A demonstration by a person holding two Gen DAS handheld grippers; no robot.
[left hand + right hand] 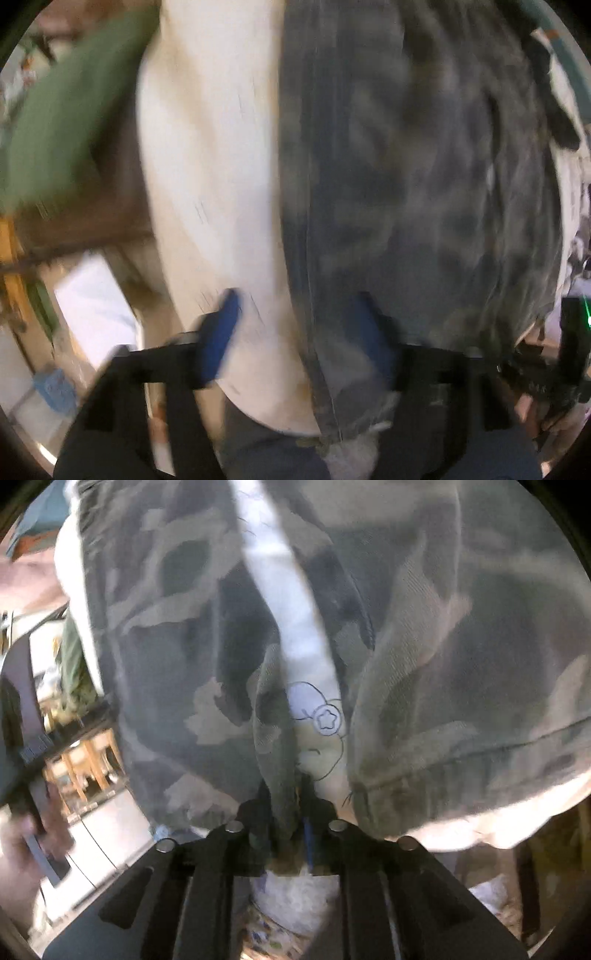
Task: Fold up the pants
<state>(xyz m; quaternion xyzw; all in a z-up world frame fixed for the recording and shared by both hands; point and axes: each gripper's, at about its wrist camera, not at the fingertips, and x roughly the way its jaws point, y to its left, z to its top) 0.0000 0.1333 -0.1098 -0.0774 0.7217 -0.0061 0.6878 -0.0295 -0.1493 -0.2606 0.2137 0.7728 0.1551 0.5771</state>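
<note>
White sheet (207, 155) is covering the work surface, cluttered room blurring around it. Camo pants (424, 177) are lying across the sheet. Left gripper (299, 339) is hanging over the pants' near seam edge, blue pads (221, 332) spread wide, nothing clamped. Right gripper (291, 812) is nearly closed, pinching a raised ridge of pants fabric, likely for lifting it into a fold. Motion blur is smearing both views; the waistband and leg ends are cut off.

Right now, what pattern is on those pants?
Camouflage in grey-green blotches on the pants, clearest in the right wrist view.
</note>
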